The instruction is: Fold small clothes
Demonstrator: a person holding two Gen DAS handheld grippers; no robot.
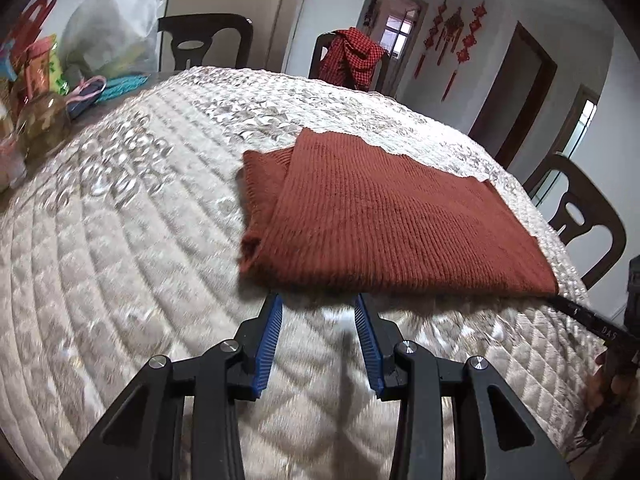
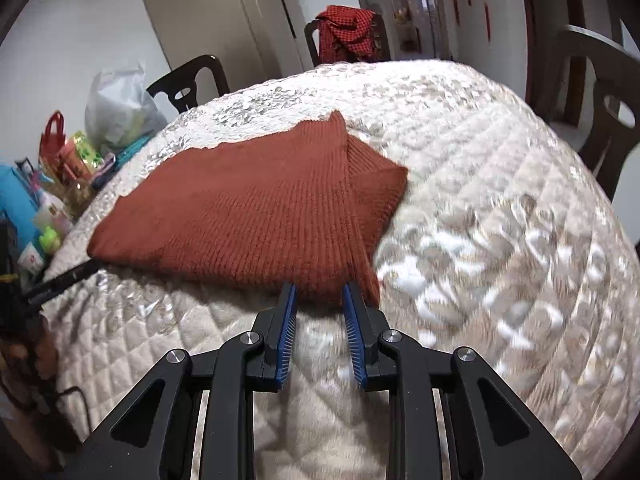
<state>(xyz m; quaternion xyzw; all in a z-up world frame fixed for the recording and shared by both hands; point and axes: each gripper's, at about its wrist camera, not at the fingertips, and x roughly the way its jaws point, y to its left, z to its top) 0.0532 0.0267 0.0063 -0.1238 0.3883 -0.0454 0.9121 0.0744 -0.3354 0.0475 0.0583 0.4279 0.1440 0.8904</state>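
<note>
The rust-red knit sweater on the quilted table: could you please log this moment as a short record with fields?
garment: rust-red knit sweater, partly folded, lying flat
surface: cream quilted table cover
left gripper: open, fingertips at the sweater's near edge
right gripper: open, fingertips at the sweater's near edge, close to a corner
grasp: jaws not closed on the fabric in either view
background: red checked cloth draped over a far chair
clutter: white plastic bag at the table edge

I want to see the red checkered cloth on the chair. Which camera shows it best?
The left wrist view: the checkered cloth looks bigger and sharper there, draped over a chair behind the table. The right wrist view shows it too, but smaller and farther off.
</note>
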